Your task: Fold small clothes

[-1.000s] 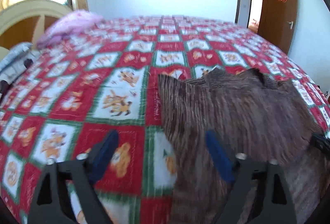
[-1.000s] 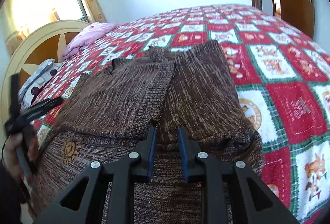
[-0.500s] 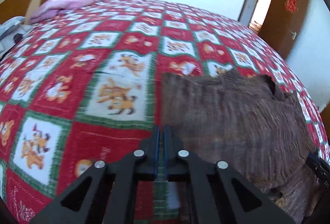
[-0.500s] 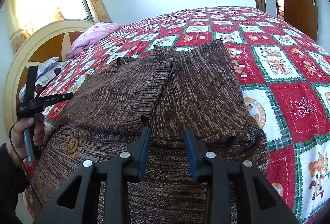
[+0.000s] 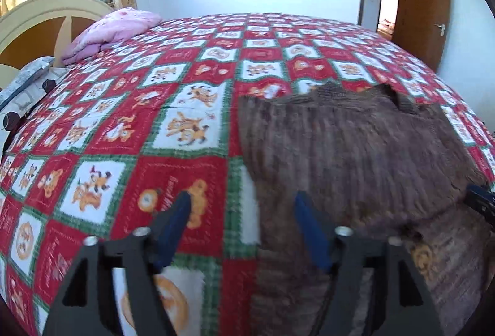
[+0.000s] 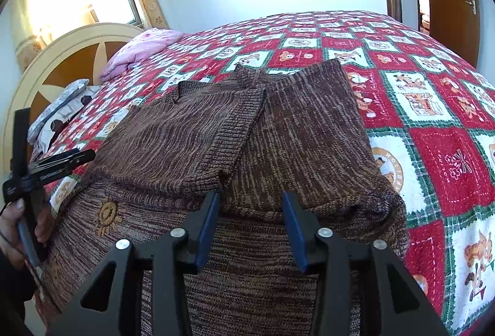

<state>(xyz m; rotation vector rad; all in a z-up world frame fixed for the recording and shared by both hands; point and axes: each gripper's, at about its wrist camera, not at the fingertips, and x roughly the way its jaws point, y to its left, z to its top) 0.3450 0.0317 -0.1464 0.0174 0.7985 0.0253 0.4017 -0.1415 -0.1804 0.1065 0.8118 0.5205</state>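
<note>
A brown knitted sweater [image 6: 278, 132] lies on the bed, both sleeves folded in over its body, a small sun motif near its left side. It also shows in the left wrist view [image 5: 355, 156]. My right gripper [image 6: 250, 206] is open and empty, just above the folded sleeve ends at the sweater's middle. My left gripper [image 5: 243, 206] is open and empty, over the sweater's left edge and the quilt. The left gripper also appears in the right wrist view [image 6: 55, 163], held in a hand at the sweater's left side.
The bed carries a red, green and white patterned quilt [image 5: 139, 119]. A pink pillow [image 5: 114, 33] and a grey patterned pillow [image 5: 24, 82] lie by the cream headboard [image 6: 62, 57]. A brown door [image 5: 423, 5] stands open at the right.
My right gripper opened from nearly shut to wide, letting go of the sleeve. My left gripper shut half a second ago and is open again, and has pulled back a little.
</note>
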